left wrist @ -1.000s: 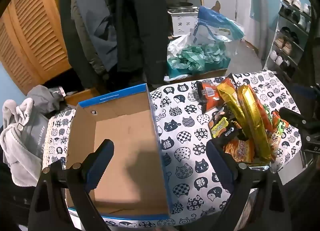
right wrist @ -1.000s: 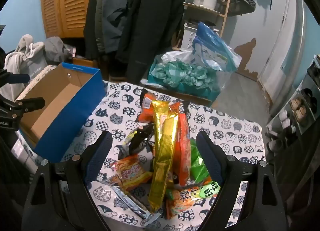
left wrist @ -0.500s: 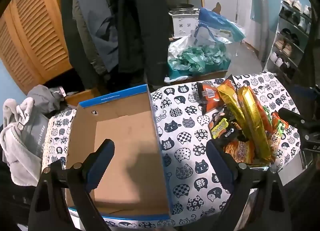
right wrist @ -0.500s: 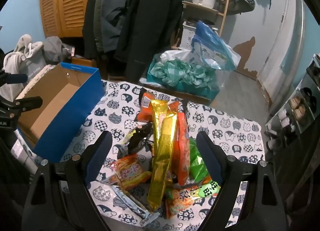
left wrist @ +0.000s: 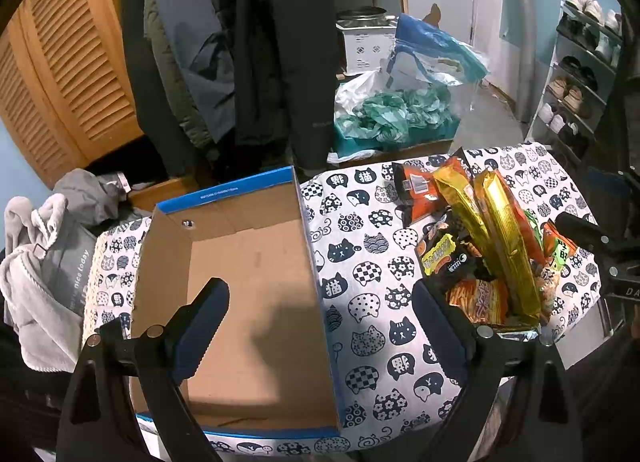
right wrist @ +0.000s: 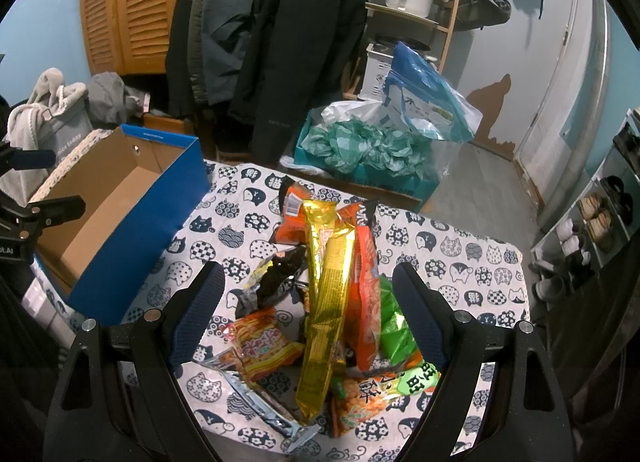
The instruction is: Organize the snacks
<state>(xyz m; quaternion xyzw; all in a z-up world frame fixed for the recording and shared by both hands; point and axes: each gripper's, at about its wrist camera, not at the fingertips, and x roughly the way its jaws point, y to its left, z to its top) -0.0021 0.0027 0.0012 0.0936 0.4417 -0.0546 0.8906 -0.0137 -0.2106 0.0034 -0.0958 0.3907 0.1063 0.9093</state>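
Observation:
An empty blue cardboard box (left wrist: 248,262) (right wrist: 132,222) stands on the left of a cat-print tablecloth (left wrist: 360,254) (right wrist: 460,258). To its right lies a heap of snack packets (left wrist: 480,246) (right wrist: 332,294): long gold packs (right wrist: 326,302), orange bags (right wrist: 364,294), a green bag (right wrist: 394,334), a black packet (right wrist: 276,274). My left gripper (left wrist: 320,322) hangs open above the box's near right wall, holding nothing. My right gripper (right wrist: 310,302) is open above the heap, its fingers either side of the gold and orange packs and clear of them.
Coats (left wrist: 240,42) hang behind the table beside louvred wooden doors (left wrist: 60,74). A box of teal fabric and plastic bags (right wrist: 372,146) sits on the floor beyond the far edge. A grey bag (left wrist: 52,270) stands at the left, a shoe rack (left wrist: 580,74) at the right.
Almost nothing differs. Both grippers stay open in the same places, with only a slight drift of the views.

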